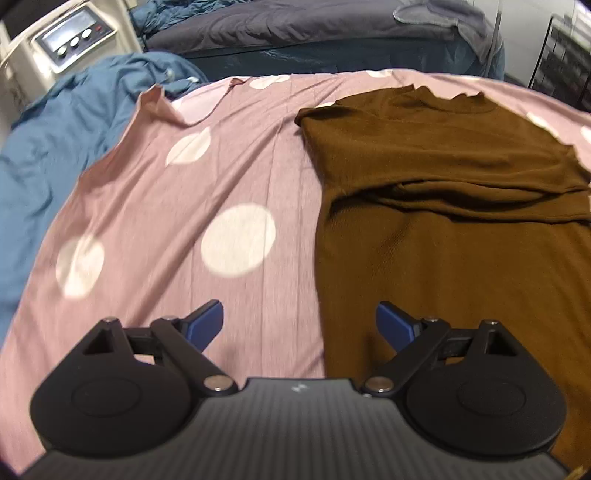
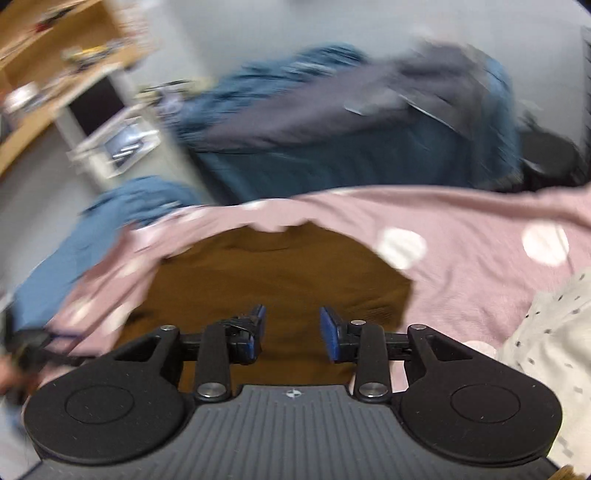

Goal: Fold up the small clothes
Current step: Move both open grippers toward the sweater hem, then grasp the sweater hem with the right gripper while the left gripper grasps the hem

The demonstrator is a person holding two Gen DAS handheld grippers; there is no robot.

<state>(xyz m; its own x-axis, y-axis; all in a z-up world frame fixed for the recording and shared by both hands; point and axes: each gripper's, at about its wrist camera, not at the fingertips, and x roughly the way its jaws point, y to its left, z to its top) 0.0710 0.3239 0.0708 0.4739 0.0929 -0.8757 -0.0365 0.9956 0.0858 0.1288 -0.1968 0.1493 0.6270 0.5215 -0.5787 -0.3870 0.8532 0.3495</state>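
Observation:
A brown top (image 1: 443, 206) lies flat on a pink sheet with white dots (image 1: 207, 192), its sleeve folded across the body. My left gripper (image 1: 300, 323) hovers over the garment's left edge, jaws wide apart with nothing between them. In the blurred right wrist view the same brown top (image 2: 280, 280) lies below my right gripper (image 2: 292, 332), whose blue pads stand apart and hold nothing.
A blue blanket (image 1: 55, 147) is bunched at the sheet's left edge. A white machine with knobs (image 1: 70, 40) stands at the far left. A second bed with dark bedding (image 1: 295, 29) lies beyond. A cream dotted cloth (image 2: 554, 332) rests at the right.

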